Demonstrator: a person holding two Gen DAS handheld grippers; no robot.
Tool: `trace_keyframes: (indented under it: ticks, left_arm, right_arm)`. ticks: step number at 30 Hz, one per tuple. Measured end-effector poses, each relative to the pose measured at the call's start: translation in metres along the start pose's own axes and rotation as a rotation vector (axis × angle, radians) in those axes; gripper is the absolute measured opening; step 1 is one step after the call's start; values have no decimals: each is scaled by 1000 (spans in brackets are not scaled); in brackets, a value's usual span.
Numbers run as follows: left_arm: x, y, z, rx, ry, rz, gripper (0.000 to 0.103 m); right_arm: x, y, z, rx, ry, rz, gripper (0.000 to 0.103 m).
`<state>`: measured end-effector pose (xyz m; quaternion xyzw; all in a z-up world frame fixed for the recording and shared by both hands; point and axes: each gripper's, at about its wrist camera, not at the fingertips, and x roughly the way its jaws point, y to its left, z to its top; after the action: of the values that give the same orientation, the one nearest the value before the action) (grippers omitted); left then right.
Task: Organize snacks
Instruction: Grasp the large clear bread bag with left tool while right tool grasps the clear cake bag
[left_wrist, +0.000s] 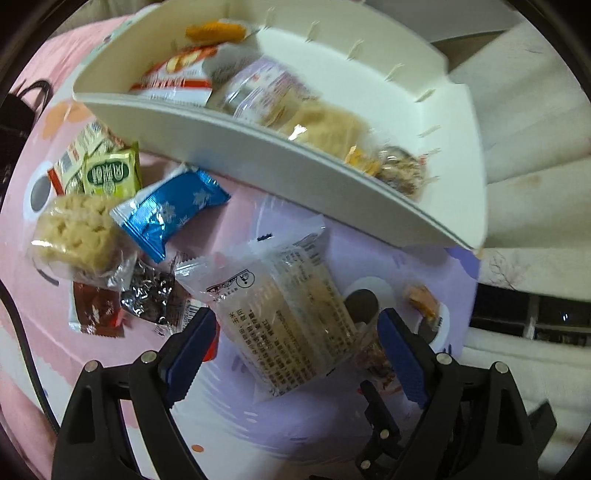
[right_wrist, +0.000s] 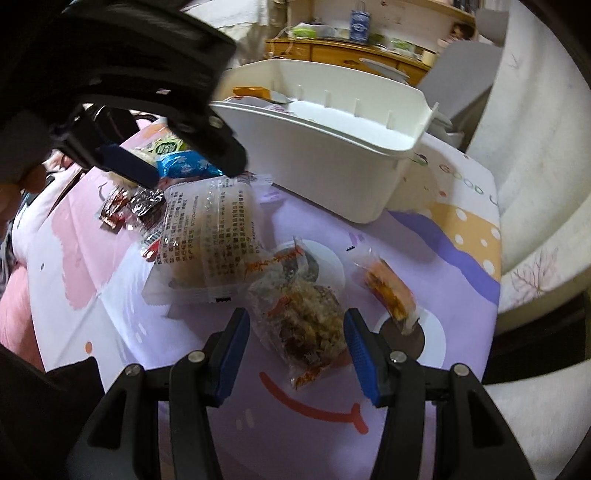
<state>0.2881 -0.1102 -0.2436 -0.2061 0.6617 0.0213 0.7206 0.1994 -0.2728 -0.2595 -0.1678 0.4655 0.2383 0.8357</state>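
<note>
Our left claw (left_wrist: 297, 350) stands apart around a clear printed cracker packet (left_wrist: 291, 314); our right claw (right_wrist: 297, 349) straddles, untouching, a clear-wrapped crumbly brown snack (right_wrist: 303, 325). Far beyond on the pastel surface (right_wrist: 424, 236): a white plastic bin (right_wrist: 332, 173).

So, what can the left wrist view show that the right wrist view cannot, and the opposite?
Only the left wrist view looks into the white bin, showing the red-and-white packet inside.
Only the right wrist view shows the wooden furniture behind, and the open right gripper around the brown snack bag.
Both show the clear printed packet, the blue packet and the left gripper, open.
</note>
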Motion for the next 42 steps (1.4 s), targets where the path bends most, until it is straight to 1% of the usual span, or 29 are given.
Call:
trace_keyframes:
  ticks: [5, 8, 10, 14, 16, 18, 22, 24, 28, 32, 35, 39, 42]
  left_arm:
    - [20, 6, 7, -103, 34, 17, 88]
    - [29, 8, 9, -132, 48, 41, 88]
    - [36, 8, 11, -149, 54, 59, 88]
    - [50, 10, 14, -174, 76, 98, 85]
    - [53, 10, 16, -189, 72, 106, 83]
    - [56, 8, 16, -187, 69, 108, 80]
    - [58, 6, 17, -190, 64, 111, 77]
    - [57, 5, 18, -188, 63, 106, 73]
    - [52, 9, 22, -181, 64, 104, 70]
    - [47, 9, 19, -176, 66, 102, 68]
    - [44, 8, 16, -179, 72, 100, 68]
    - [37, 9, 8, -172, 75, 94, 67]
    - [29, 9, 3, -167, 71, 84, 66]
  right_arm:
    - [4, 1, -2, -67, -13, 8, 53]
    - [5, 2, -4, -107, -23, 7, 54]
    - [5, 3, -5, -128, -29, 8, 56]
    - [6, 4, -7, -154, -44, 13, 60]
    - [8, 2, -7, -155, -49, 7, 60]
    - [10, 0, -6, -155, -52, 3, 60]
    - [17, -4, -1, -160, -42, 0, 60]
    - [20, -4, 1, -167, -39, -4, 60]
    - [23, -7, 5, -154, -38, 8, 60]
    - [28, -8, 6, -147, -10, 2, 60]
    - [28, -10, 6, -129, 1, 9, 56]
    - [25, -11, 6, -122, 17, -2, 42]
    - [24, -12, 6, -108, 38, -4, 39]
